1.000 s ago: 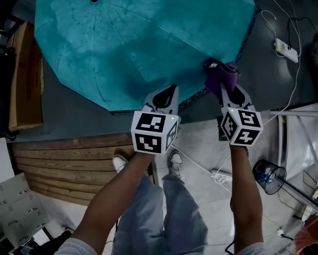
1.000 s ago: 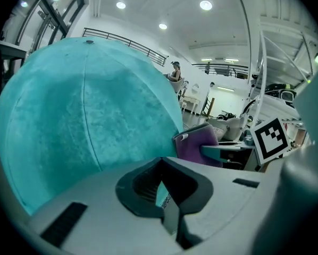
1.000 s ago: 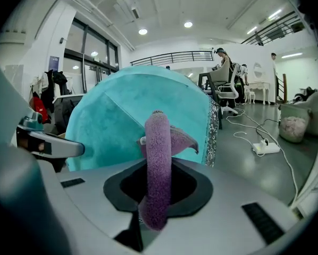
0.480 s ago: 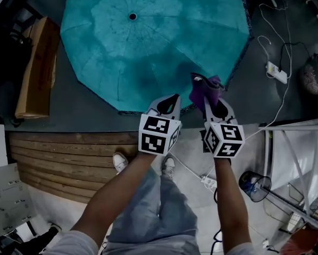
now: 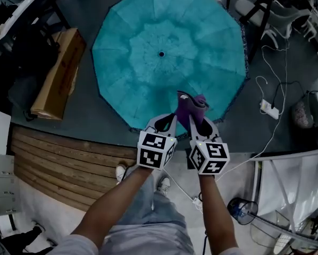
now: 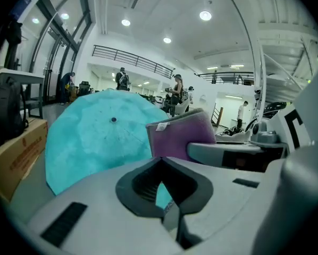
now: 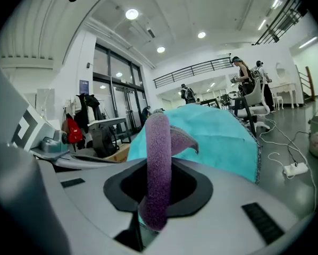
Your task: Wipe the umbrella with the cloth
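One open teal umbrella [image 5: 148, 68] lay on the dark floor, canopy up. One purple cloth [image 5: 190, 108] rested on the canopy near its rim, at about 5 o'clock from the centre tip.

There were two grippers, side by side at that rim. The right gripper [image 5: 193, 122] was clamped on the cloth, which stood folded between its jaws. The left gripper [image 5: 168, 119], just at 9 o'clock of the right one, had its jaw tips pressed together. Teal fabric and the hem showed through the gap behind them, though whether it pinched the hem could not be told.

One cardboard box [image 5: 58, 78] sat at 9 o'clock of the umbrella. One white power strip [image 5: 268, 109] lay at 4 o'clock. Two white shoes [image 5: 122, 171] showed below.
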`<state>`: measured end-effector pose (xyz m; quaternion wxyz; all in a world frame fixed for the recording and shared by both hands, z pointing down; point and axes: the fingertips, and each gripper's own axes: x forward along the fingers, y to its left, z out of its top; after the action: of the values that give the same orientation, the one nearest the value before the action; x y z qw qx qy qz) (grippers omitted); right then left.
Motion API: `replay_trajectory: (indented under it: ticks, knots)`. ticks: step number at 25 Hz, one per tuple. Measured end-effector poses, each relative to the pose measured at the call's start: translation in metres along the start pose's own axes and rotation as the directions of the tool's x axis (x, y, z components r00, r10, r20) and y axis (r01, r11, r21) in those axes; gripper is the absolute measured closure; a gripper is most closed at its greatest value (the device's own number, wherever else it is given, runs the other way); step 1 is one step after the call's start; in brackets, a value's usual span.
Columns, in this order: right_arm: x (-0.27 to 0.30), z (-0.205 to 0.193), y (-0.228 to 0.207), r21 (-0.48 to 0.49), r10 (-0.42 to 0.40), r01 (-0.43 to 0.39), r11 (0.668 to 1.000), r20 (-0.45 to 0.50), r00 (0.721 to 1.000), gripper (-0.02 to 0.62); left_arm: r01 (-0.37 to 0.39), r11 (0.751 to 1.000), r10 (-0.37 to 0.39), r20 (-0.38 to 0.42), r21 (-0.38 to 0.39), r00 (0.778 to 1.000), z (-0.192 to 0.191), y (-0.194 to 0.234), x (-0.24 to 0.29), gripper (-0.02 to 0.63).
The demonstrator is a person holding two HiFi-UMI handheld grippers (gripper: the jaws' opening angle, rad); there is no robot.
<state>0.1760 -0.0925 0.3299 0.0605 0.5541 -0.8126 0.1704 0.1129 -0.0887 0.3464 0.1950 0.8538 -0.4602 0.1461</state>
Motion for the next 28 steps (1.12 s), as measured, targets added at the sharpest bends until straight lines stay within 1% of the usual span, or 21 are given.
replay_trajectory:
  ticks: [3, 6, 12, 17, 21, 28]
  knots:
    - [-0.011, 0.02, 0.03, 0.001, 0.03, -0.03, 1.0, -0.001, 1.0, 0.523, -0.034, 0.999, 0.034, 0.02, -0.01, 0.999, 0.02, 0.004, -0.032, 0.603]
    - [-0.026, 0.039, 0.055, -0.009, 0.056, -0.056, 0.998, 0.009, 0.998, 0.523, -0.051, 0.998, 0.052, 0.045, -0.022, 0.998, 0.038, 0.003, -0.061, 0.601]
    - [-0.045, 0.06, 0.083, -0.055, 0.106, -0.104, 0.993, 0.024, 0.994, 0.523, -0.088, 0.996, 0.089, 0.093, -0.014, 0.992, 0.061, -0.001, -0.096, 0.603]
    - [-0.053, 0.072, 0.095, -0.093, 0.136, -0.134, 0.987, 0.018, 0.99, 0.523, -0.089, 0.996, 0.087, 0.118, 0.005, 0.989, 0.069, -0.012, -0.107, 0.603]
    - [-0.053, 0.079, 0.102, -0.134, 0.152, -0.148, 0.98, 0.015, 0.988, 0.523, -0.092, 0.996, 0.093, 0.134, -0.015, 0.987, 0.072, -0.014, -0.109, 0.603]
    - [-0.049, 0.08, 0.105, -0.142, 0.154, -0.151, 0.978, 0.012, 0.988, 0.523, -0.109, 0.994, 0.111, 0.141, -0.026, 0.984, 0.075, -0.008, -0.109, 0.603]
